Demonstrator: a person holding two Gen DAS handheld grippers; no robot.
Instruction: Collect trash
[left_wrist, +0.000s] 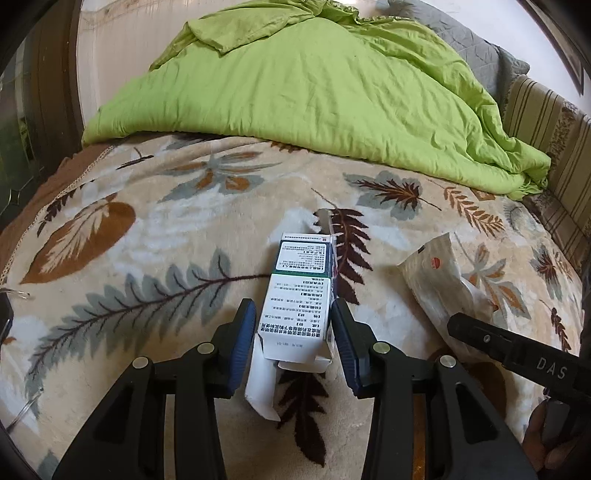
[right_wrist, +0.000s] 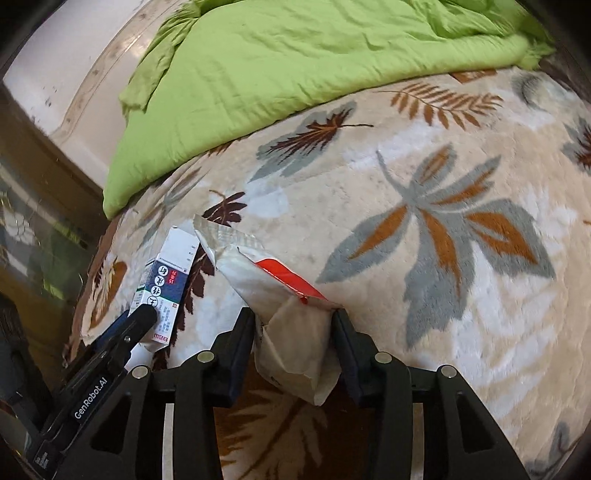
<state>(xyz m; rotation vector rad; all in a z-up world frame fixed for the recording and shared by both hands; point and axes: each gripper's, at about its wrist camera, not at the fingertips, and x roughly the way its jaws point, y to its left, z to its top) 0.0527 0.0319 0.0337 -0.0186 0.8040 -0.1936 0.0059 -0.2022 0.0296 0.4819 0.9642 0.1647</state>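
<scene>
The left gripper (left_wrist: 293, 325) reaches low over the leaf-patterned blanket (left_wrist: 147, 229), its jaws set around the near end of a medicine box (left_wrist: 299, 291); whether they press on it cannot be told. The right gripper (right_wrist: 293, 325) lies just right of the box, its jaws on either side of a crumpled paper wrapper (right_wrist: 280, 295) with a red patch, contact likewise unclear. Two pieces of trash show, the box and the wrapper, side by side on the blanket. Beyond the box a green duvet (left_wrist: 325, 96) is heaped across the bed. Nothing blocks either gripper.
</scene>
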